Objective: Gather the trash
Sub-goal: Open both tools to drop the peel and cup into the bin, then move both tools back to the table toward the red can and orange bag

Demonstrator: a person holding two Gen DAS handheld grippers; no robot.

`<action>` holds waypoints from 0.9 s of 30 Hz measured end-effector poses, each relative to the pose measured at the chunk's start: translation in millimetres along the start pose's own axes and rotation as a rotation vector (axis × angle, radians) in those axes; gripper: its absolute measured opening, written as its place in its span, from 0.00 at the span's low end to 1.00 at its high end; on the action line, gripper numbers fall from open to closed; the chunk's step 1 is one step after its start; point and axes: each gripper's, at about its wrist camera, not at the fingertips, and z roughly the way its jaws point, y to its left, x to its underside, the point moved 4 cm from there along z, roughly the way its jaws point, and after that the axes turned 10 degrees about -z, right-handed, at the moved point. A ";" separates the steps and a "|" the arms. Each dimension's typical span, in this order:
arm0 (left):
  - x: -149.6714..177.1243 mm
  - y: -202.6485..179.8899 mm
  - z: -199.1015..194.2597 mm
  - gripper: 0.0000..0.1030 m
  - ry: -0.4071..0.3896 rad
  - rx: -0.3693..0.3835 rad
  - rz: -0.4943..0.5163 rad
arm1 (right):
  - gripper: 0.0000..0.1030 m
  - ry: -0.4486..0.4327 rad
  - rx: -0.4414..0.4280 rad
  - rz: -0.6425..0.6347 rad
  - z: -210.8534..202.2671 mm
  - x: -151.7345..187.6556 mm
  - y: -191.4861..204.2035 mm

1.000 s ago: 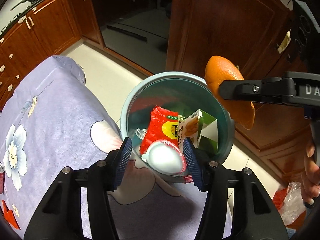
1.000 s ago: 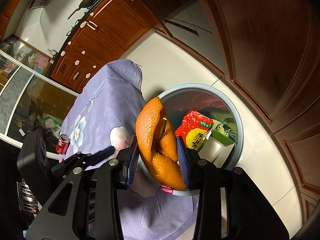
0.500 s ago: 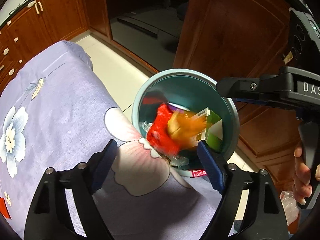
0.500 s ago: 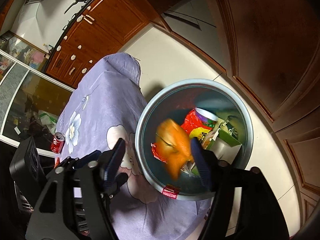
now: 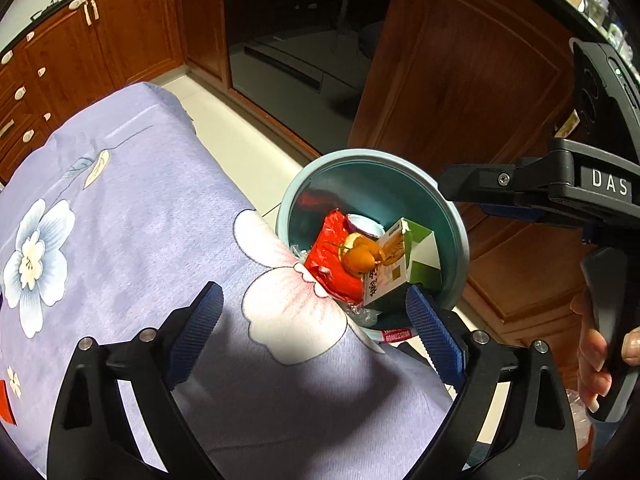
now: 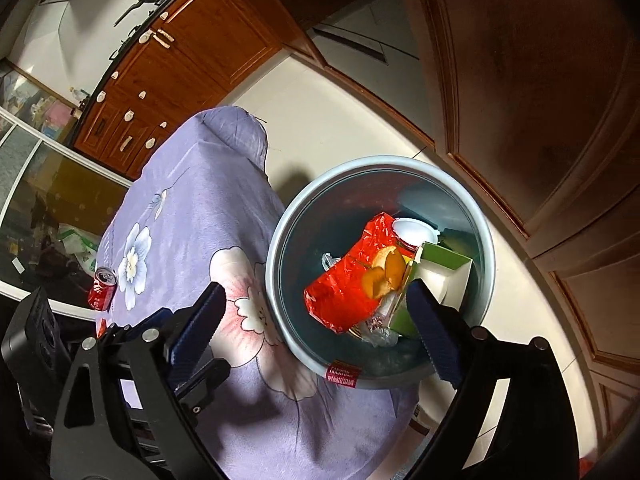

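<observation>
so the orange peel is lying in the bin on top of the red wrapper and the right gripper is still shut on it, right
Not quite. The orange peel does lie in the bin on the red wrapper, but the right gripper is open and empty, as the right wrist view shows.

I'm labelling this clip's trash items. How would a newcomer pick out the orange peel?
Find the round pale-blue plastic bin on the floor beside the lilac flowered tablecloth. Inside it, the curled orange peel lies on a crinkly red foil wrapper, beside a green-and-white carton. It is the only orange, rounded scrap there.
</observation>
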 end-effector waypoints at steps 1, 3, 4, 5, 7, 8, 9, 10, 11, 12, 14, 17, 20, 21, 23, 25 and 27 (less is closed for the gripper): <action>0.3 0.3 -3.0 0.90 -0.005 0.001 -0.003 | 0.85 -0.002 0.005 -0.002 -2.4 0.7 2.4; 2.1 4.4 -12.8 0.91 -0.023 0.003 -0.010 | 0.85 -0.002 0.011 -0.008 -6.1 1.9 8.2; 3.4 7.1 -17.2 0.91 -0.030 0.005 -0.015 | 0.85 -0.002 0.011 -0.011 -7.0 2.1 10.6; 4.8 10.3 -22.5 0.91 -0.038 0.006 -0.020 | 0.85 -0.005 0.013 -0.016 -9.1 2.9 15.8; 8.9 18.2 -31.6 0.92 -0.053 0.001 -0.029 | 0.86 -0.006 0.012 -0.026 -11.4 5.4 24.4; 10.8 23.1 -36.4 0.93 -0.060 -0.004 -0.034 | 0.86 -0.007 0.008 -0.031 -11.8 6.4 30.9; 13.3 27.9 -40.9 0.93 -0.065 -0.008 -0.039 | 0.87 -0.009 0.005 -0.036 -11.9 7.7 37.5; 16.3 34.9 -46.7 0.93 -0.072 -0.013 -0.048 | 0.87 -0.010 0.003 -0.042 -11.7 8.7 43.3; 19.2 42.8 -52.2 0.93 -0.079 -0.017 -0.059 | 0.87 -0.008 0.000 -0.050 -11.0 9.9 50.1; 21.4 49.2 -55.9 0.94 -0.084 -0.020 -0.069 | 0.87 -0.003 -0.005 -0.063 -9.7 11.7 59.5; 27.8 67.6 -66.7 0.94 -0.100 -0.024 -0.101 | 0.87 0.005 -0.010 -0.090 -6.6 14.6 79.1; 37.6 95.5 -81.4 0.94 -0.122 -0.034 -0.147 | 0.87 0.015 -0.015 -0.128 -1.5 19.0 109.5; 47.4 125.0 -96.1 0.94 -0.142 -0.041 -0.191 | 0.87 0.024 -0.019 -0.165 3.7 21.5 138.5; 50.5 134.1 -101.5 0.95 -0.147 -0.045 -0.202 | 0.87 0.026 -0.018 -0.182 5.5 22.9 150.6; 57.7 156.3 -111.3 0.95 -0.161 -0.053 -0.234 | 0.87 0.032 -0.021 -0.211 9.1 25.4 171.6; 63.6 176.0 -120.1 0.95 -0.171 -0.056 -0.266 | 0.87 0.043 -0.023 -0.244 14.5 27.3 194.7; 71.2 195.7 -129.6 0.95 -0.182 -0.061 -0.301 | 0.87 0.055 -0.025 -0.270 20.2 29.9 215.3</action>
